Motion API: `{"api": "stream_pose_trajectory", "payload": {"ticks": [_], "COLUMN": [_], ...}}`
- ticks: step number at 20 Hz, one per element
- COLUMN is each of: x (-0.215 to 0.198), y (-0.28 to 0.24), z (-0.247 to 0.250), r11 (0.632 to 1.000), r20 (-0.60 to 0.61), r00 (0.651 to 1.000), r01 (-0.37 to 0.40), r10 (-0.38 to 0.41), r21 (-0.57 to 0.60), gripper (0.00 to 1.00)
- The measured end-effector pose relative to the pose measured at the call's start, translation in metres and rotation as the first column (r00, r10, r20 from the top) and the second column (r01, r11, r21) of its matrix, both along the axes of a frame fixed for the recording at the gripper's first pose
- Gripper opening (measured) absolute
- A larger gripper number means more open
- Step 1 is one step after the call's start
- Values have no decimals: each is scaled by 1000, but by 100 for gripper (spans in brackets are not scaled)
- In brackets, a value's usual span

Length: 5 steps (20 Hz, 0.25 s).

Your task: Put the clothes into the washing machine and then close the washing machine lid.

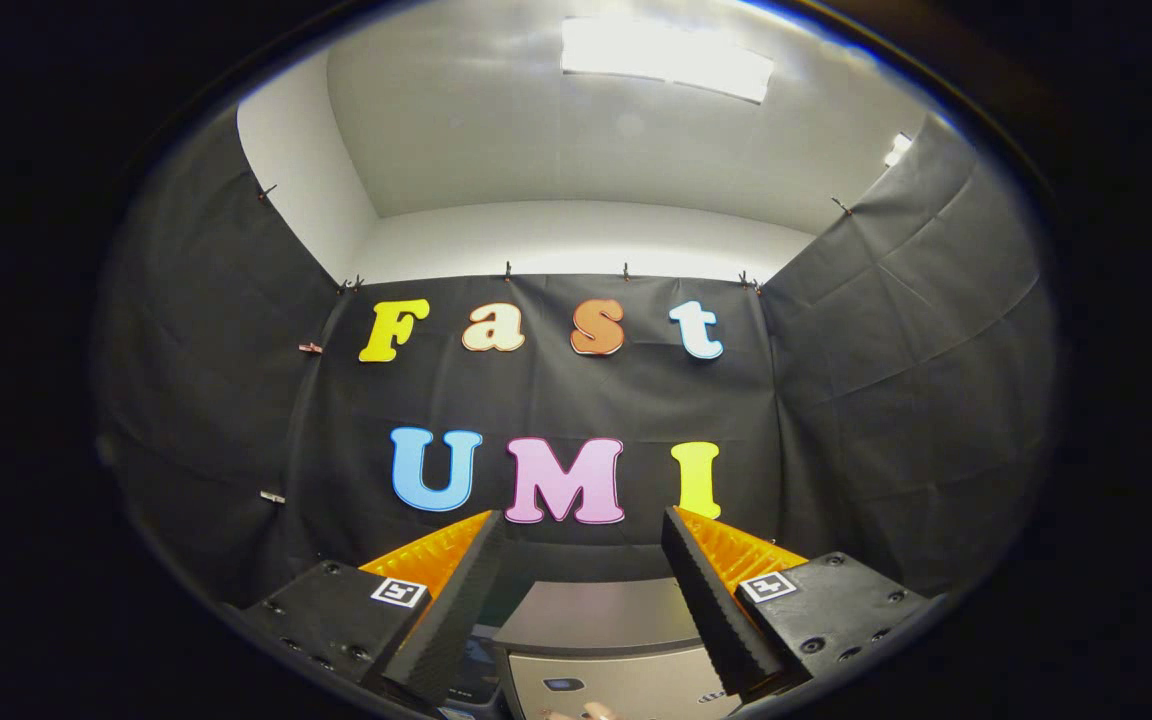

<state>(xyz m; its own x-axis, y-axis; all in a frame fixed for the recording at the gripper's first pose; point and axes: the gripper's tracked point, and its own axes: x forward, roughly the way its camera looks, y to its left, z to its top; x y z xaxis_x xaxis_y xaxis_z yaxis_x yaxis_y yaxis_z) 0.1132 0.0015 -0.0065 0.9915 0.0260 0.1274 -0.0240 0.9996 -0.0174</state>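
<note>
The gripper (581,560) is held level and pointed at the black wall (556,400). Its jaws are spread wide apart, with nothing held. The grey washing machine (601,645) is seen low between them.

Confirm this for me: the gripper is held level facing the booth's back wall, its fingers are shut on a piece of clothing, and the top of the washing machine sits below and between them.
One thing is wrong. In the gripper view the gripper has its fingers spread apart with nothing between them, no clothing. The rest holds: it faces the back wall, and the washing machine sits below and between the fingers.
</note>
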Motion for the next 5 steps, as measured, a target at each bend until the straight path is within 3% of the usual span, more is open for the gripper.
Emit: {"api": "stream_pose_trajectory", "payload": {"ticks": [5], "x": [1], "y": [-3], "z": [-2], "r11": [1000], "r20": [-19], "r00": [1000], "r01": [-2], "r10": [2], "r21": [16], "gripper": [98]}}
